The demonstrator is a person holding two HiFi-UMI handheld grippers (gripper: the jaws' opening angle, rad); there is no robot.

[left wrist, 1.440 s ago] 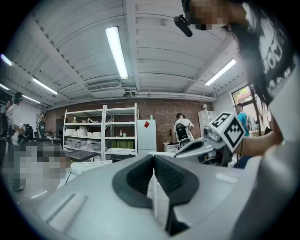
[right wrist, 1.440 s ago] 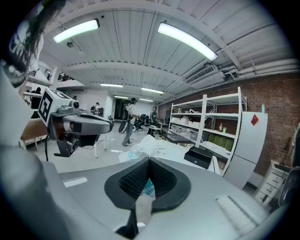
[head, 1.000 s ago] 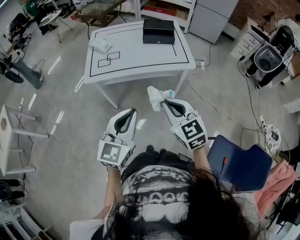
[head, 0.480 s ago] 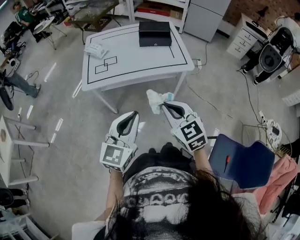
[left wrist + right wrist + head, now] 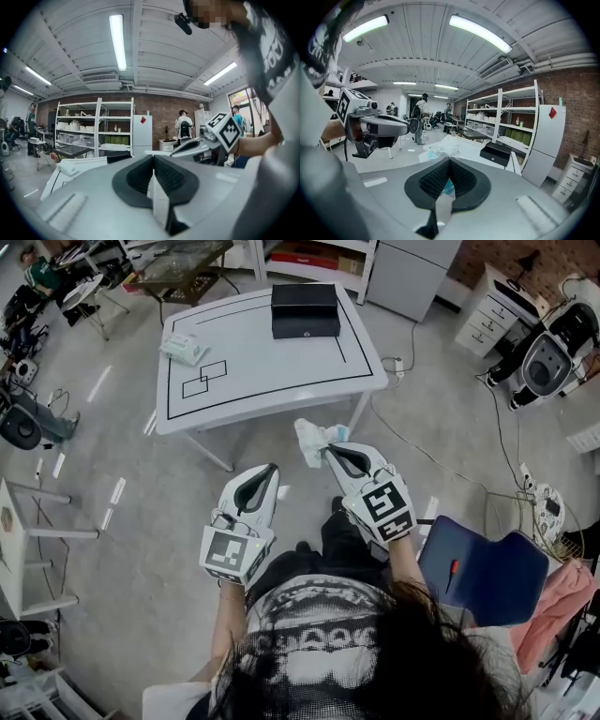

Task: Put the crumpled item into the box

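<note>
Carrying the crumpled item [image 5: 312,437] in its shut jaws, the right hand-held gripper [image 5: 328,450] must next, I judge, reach the box [image 5: 306,310] at 12 o'clock on the surface [image 5: 272,371]. The left hand-held gripper [image 5: 269,467] is closed and empty.

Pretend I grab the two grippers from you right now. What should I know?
Right gripper: jaws shut on the crumpled wrapper, held up in the air, short of the table.
Left gripper: jaws shut, nothing in them.
Black box: on the far side of the table, lid looks closed.
A flat packet lies near the table's far left corner.
Done: wrapper picked up.
Left: step to the table, probably open the box with the left gripper, drop the wrapper in.
</note>
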